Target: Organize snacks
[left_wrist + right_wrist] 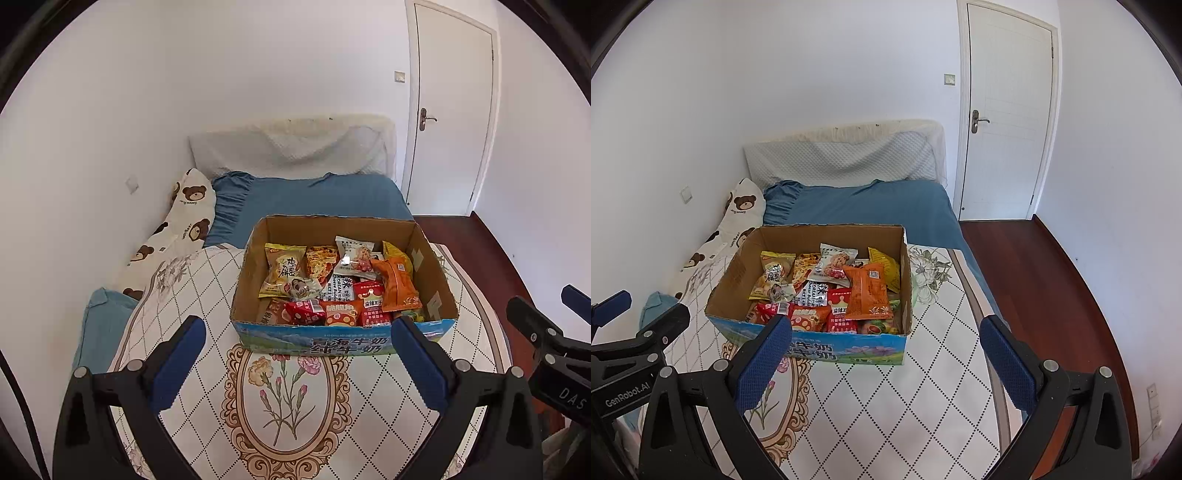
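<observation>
Both grippers are spread wide with nothing between their pads: the left gripper [299, 354] hangs before the box's near wall, the right gripper [886, 354] just off its near right corner. All the snacks [340, 284] we can see lie inside the box [436, 266], a loose heap of packets overlapping one another, and none shows on the quilt [207, 288] around it.

That fits two stages: packets gathered in with the job about over, or a jumble waiting to be sorted. We cannot tell which, so we name no move.

If we do reach in, we should come down from above, clear of the walls, and pinch one packet by its crimped edge. The orange packet [866, 291] lies on top and is the easiest to single out. Foil is slick and puffed, so we close gently.

Around us: a bear pillow [184, 221] far left, a blue sheet [325, 195] beyond the box, a door [1004, 110] far right. Only the box walls stand in our way.
</observation>
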`<state>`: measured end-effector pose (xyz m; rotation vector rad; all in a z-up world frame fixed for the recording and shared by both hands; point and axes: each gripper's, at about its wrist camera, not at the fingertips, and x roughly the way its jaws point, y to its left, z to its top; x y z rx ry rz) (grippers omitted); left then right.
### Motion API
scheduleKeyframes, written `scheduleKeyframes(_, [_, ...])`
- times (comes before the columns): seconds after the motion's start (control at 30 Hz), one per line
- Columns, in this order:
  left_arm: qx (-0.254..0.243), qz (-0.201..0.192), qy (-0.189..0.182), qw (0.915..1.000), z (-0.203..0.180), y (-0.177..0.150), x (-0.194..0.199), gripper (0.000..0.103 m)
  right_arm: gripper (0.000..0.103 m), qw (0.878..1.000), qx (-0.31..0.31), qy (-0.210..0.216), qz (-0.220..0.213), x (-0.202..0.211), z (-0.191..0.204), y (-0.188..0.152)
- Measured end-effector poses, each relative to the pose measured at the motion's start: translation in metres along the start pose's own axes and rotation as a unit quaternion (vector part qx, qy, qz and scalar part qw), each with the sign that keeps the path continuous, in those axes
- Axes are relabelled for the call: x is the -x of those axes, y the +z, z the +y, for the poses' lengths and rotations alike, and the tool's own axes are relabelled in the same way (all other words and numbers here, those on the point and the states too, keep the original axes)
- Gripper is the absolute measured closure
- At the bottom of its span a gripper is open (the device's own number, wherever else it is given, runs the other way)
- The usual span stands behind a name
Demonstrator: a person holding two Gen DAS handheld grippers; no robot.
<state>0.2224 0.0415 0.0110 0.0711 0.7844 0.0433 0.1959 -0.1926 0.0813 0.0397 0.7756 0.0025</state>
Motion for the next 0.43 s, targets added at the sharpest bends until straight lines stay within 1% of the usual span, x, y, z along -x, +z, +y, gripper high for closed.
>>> scheduleKeyframes(0.27, [-0.006,0.003,-0.003,1.0000,-0.0013,0.0009,0.0007,0.000,0.000,1.000,-0.003,0.000,0.000,0.0022,-0.0007,-0.0017])
scheduleKeyframes(0.43, [-0.009,-0.005,-0.004,0.9999,-0.0021,0.0016,0.0051,0.000,0.000,1.000,-0.002,-0.002,0.000,0.0030,-0.0001,-0.0026])
